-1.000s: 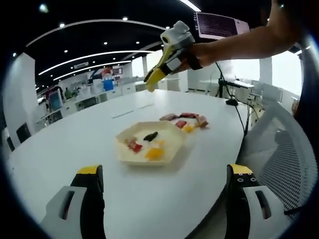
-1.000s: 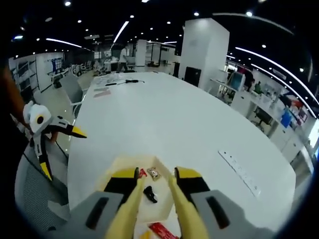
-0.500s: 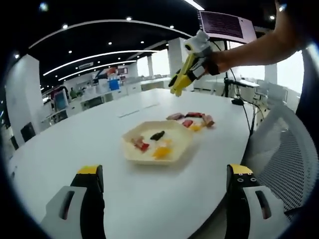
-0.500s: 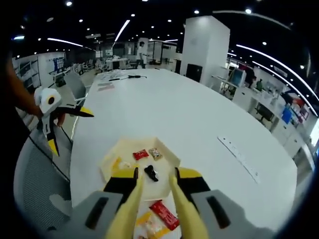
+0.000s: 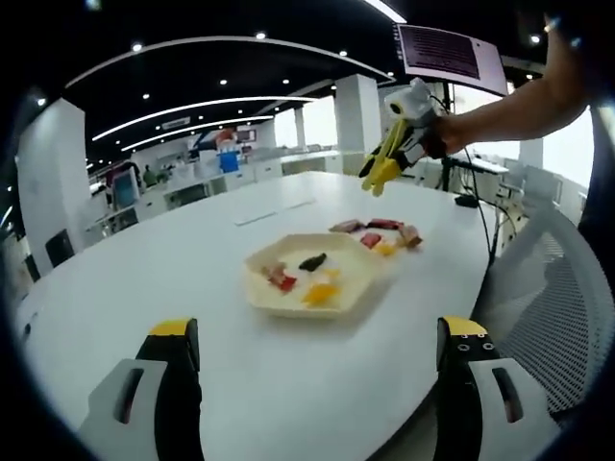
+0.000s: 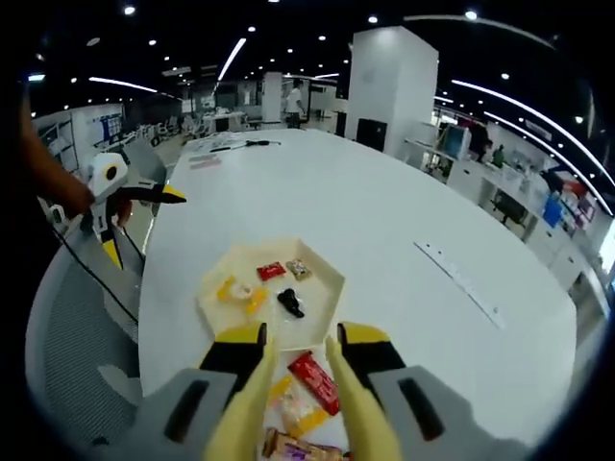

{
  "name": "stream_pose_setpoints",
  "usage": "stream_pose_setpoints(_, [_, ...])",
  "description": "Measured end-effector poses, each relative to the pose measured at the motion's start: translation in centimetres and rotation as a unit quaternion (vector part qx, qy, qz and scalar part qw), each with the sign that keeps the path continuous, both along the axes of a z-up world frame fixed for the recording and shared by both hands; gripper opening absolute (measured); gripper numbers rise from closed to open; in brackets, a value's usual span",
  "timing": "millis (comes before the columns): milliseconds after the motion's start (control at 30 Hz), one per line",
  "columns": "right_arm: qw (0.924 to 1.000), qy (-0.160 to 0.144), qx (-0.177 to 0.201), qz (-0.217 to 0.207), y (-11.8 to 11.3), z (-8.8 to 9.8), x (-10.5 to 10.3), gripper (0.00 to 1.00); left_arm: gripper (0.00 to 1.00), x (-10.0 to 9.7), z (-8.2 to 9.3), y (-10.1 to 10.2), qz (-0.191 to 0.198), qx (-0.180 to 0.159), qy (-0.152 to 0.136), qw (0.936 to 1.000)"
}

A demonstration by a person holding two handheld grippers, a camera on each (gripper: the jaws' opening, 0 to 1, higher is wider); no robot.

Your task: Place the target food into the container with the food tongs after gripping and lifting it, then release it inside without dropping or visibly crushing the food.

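Right claw [image 6: 296, 348], yellow tong arms fitted to black-and-yellow jaws, tips a narrow gap apart and holding nothing, poised above loose food on the white round worktop [image 6: 404, 230]. Directly between the tips: a red wrapped food piece [image 6: 314, 376]; at 7 o'clock of it, a yellow piece [image 6: 288, 415]. At 12 o'clock of the tips, the pale hexagonal container [image 6: 271, 300], already carrying a dark piece [image 6: 290, 304], a red piece [image 6: 271, 272] and yellow pieces [image 6: 242, 293].

Left claw [image 5: 317, 365], jaws set wide apart and empty, held low at 6 o'clock of the container [image 5: 309, 280]; right claw [image 5: 384, 165] seen aloft at 1 o'clock, over the loose food row [image 5: 378, 233].

Step judged: descent onto the red wrapped piece. Best lowered straight, tips astride its long sides, closed only until firm, lifted level, carried to a bare patch of the container, opened close to its floor. Risk: crushing from excess squeeze.
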State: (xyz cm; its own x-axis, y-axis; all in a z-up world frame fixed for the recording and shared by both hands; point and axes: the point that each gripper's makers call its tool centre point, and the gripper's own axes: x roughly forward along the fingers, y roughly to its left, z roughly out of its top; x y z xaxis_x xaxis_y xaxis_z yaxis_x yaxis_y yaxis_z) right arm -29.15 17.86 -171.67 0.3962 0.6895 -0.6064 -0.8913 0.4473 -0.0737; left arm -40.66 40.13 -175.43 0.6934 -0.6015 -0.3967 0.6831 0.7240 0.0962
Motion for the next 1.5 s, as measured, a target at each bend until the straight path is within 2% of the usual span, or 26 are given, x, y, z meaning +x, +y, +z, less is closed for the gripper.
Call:
stream_pose_setpoints(400, [0.9999, 0.013, 0.001, 0.006, -1.3, -0.8, -0.6, 0.28, 1.0, 0.1, -0.3, 0.3, 0.005, 0.009, 0.003, 0.9999])
stream_pose_setpoints(600, [1.0, 0.007, 0.006, 0.003, -2.0, -0.5, -0.8, 0.28, 1.0, 0.4, -0.2, 0.9, 0.021, -0.005, 0.01, 0.9997])
stream_pose_setpoints(933, [0.9998, 0.012, -0.004, 0.018, -3.2, -1.1, -2.0, 0.28, 1.0, 0.3, -0.4, 0.9, 0.023, -0.003, 0.015, 0.9996])
stream_pose_setpoints(1200, [0.9994, 0.01, -0.012, 0.03, -3.7, -2.0, -2.1, 0.29, 1.0, 0.3, -0.5, 0.8, 0.021, 0.002, 0.015, 0.9997])
stream_pose_setpoints(1233, [0.9993, 0.01, -0.014, 0.033, -3.6, -2.1, -2.1, 0.29, 1.0, 0.4, -0.4, 1.1, 0.023, 0.015, 0.004, 0.9996])
stream_pose_setpoints(1333, [0.9988, 0.011, -0.016, 0.046, -3.4, -2.8, -2.1, 0.29, 1.0, 0.4, -0.2, 1.1, 0.025, 0.001, 0.007, 0.9997])
stream_pose_setpoints(1500, [0.9973, 0.014, -0.028, 0.066, -3.2, -4.1, -2.1, 0.29, 1.0, 0.4, -0.3, 1.1, 0.027, 0.007, 0.009, 0.9996])
